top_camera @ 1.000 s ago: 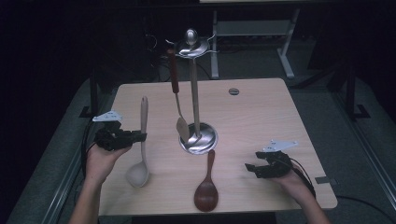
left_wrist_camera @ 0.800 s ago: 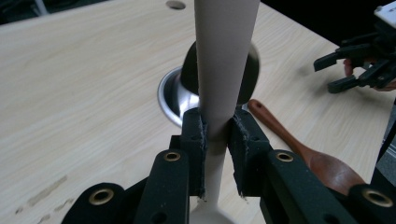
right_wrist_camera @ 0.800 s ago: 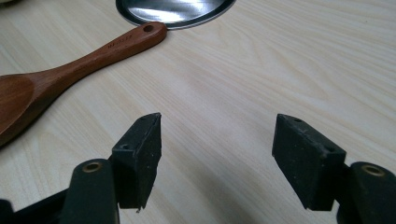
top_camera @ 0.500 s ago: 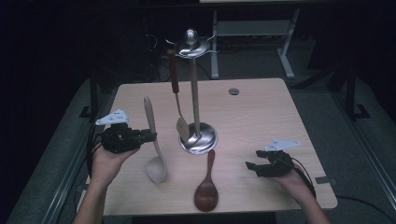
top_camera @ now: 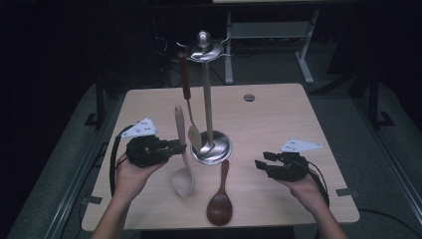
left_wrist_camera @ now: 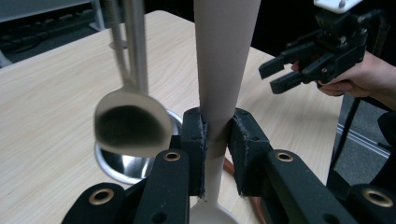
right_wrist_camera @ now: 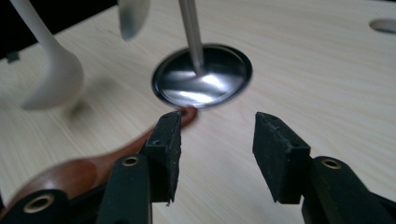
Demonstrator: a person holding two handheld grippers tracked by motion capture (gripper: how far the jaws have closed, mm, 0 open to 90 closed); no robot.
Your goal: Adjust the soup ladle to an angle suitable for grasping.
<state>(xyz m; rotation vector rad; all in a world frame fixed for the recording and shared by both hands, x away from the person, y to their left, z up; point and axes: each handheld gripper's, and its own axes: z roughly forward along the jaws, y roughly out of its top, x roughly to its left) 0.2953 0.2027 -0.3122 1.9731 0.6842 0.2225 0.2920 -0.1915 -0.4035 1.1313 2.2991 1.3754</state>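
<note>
High view: nearest, the brown wooden spoon (top_camera: 220, 203) lies flat on the desk (top_camera: 278, 124), between the hands. Right tongs (top_camera: 262, 163) hover beside it, jaws apart with nothing between, having just been closing. Left tongs (top_camera: 180, 147) pinch the pale spoon (top_camera: 182, 159) by its handle, bowl hanging low. Beyond stands the steel rack (top_camera: 207, 99) with a hanging red-handled spoon (top_camera: 188, 99).
</note>
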